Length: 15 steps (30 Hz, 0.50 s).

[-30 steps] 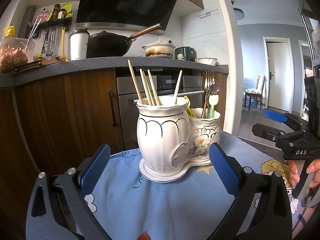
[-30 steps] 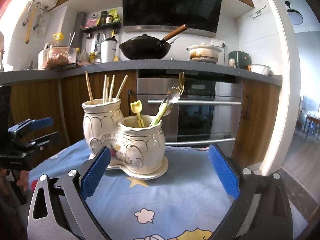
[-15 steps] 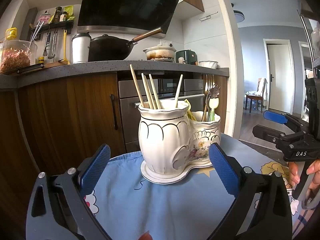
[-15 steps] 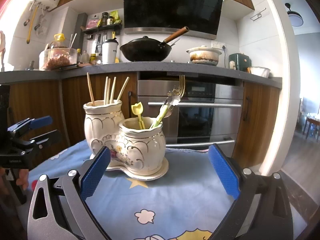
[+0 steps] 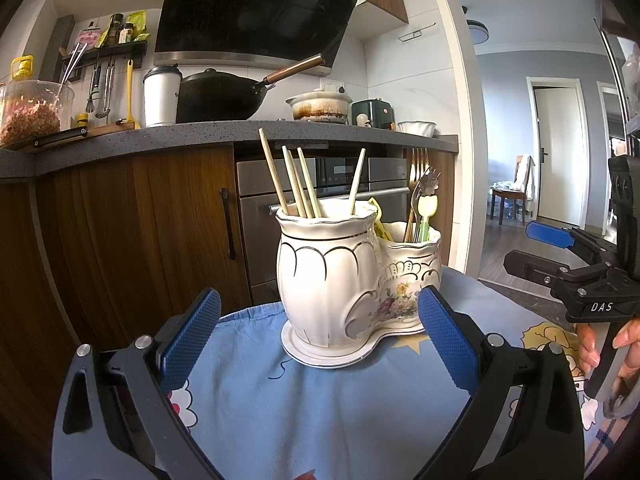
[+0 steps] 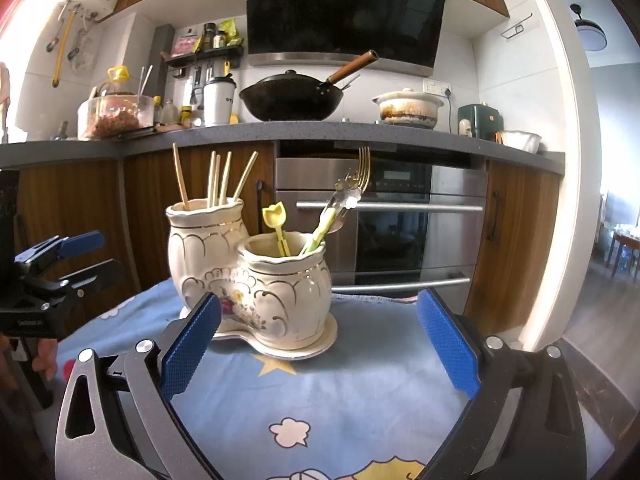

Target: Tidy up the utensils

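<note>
A white ceramic twin-pot utensil holder with gold lines and a flower print stands upright on its own shared saucer, straight ahead of the left claw and just beyond its fingertips. From the right claw the same holder sits ahead and a little to the left, its base partly covered by that claw's left blue pad.

The taller pot holds pale wooden chopsticks, long axes near upright and fanned out, tips pointing up; one leans away from the others. The lower pot holds a gold metal fork, tines up and leaning right in the right wrist view, a silver piece with a flower-shaped end on a green handle whose kind is hard to make out, and a yellow tulip-topped plastic utensil. Their lower ends are hidden inside the pots. In the left wrist view the tall pot covers part of the lower one.

The holder rests on a blue cloth with cloud and star prints that covers the worktop; the worktop's own surface is hidden beneath it.

Both claws are released, pads spread wide, grasping nothing. The right claw shows at the left view's right edge, a hand on its grip, partly cut off. Behind stand wooden cabinets and a steel oven.
</note>
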Motion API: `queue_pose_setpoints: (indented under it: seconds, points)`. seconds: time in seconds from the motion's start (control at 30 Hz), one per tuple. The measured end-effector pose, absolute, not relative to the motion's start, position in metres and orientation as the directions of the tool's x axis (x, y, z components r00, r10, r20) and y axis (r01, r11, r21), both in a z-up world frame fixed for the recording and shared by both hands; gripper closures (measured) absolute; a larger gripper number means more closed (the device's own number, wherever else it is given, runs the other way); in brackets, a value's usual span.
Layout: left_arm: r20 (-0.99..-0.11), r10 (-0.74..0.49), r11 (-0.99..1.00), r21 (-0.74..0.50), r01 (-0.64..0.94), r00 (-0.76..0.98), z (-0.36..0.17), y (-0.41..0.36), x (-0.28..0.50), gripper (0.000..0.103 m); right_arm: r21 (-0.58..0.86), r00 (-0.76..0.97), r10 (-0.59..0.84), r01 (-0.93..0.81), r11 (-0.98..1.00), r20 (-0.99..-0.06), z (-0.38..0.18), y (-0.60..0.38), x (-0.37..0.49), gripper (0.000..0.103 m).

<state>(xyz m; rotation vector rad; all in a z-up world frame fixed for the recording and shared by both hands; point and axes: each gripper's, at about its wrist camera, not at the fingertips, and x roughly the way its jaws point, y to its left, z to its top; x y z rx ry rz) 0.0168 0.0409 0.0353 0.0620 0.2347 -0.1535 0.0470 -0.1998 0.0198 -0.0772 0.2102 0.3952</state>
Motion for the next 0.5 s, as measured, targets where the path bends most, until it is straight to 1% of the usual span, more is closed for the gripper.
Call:
queue_pose_setpoints:
  seconds: [0.5]
  points:
    - [-0.233, -0.145, 0.986, 0.043, 0.159, 0.962, 0.0356, 0.0410, 0.0170, 0.006, -0.033, 0.902, 0.373, -0.389, 0.920, -0.218, 0.0196, -0.1999, 0.0471, 0.006]
